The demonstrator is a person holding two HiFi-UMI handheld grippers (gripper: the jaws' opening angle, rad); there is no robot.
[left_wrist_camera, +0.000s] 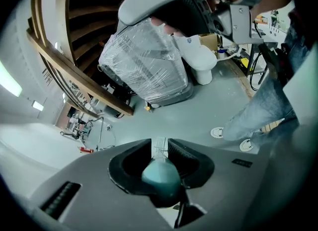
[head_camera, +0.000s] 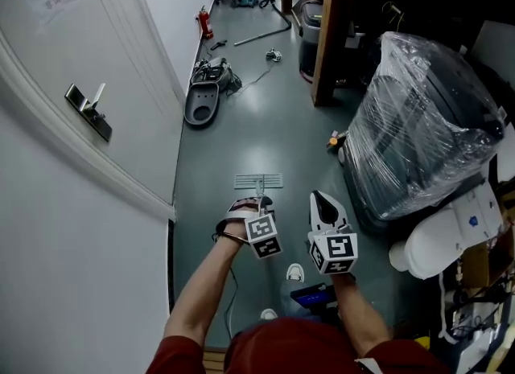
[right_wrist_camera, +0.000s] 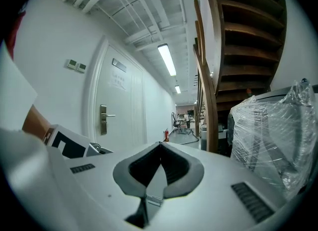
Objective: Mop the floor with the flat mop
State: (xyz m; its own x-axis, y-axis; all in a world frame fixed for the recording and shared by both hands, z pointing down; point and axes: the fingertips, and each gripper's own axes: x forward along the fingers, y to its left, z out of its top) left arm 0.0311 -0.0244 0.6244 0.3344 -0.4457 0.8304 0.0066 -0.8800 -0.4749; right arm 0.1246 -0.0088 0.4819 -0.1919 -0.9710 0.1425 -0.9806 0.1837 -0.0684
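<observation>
Left gripper [left_wrist_camera: 160, 146] jaws part-open, clamped on the mop handle [left_wrist_camera: 161, 176] (mop head [head_camera: 258, 181] flat on the floor [head_camera: 241, 131]); right gripper [right_wrist_camera: 160, 150] jaws closed tip to tip, holding nothing.

Floor [head_camera: 245, 135] ahead clear; wrapped bulk [head_camera: 418, 123] R

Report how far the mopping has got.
Done: nothing provable; the floor shows no clear wet streak. In hand: the left gripper clamps the mop handle, with the mop head flat on the floor. The right gripper is shut, empty. Remaining: the floor ahead.
</observation>
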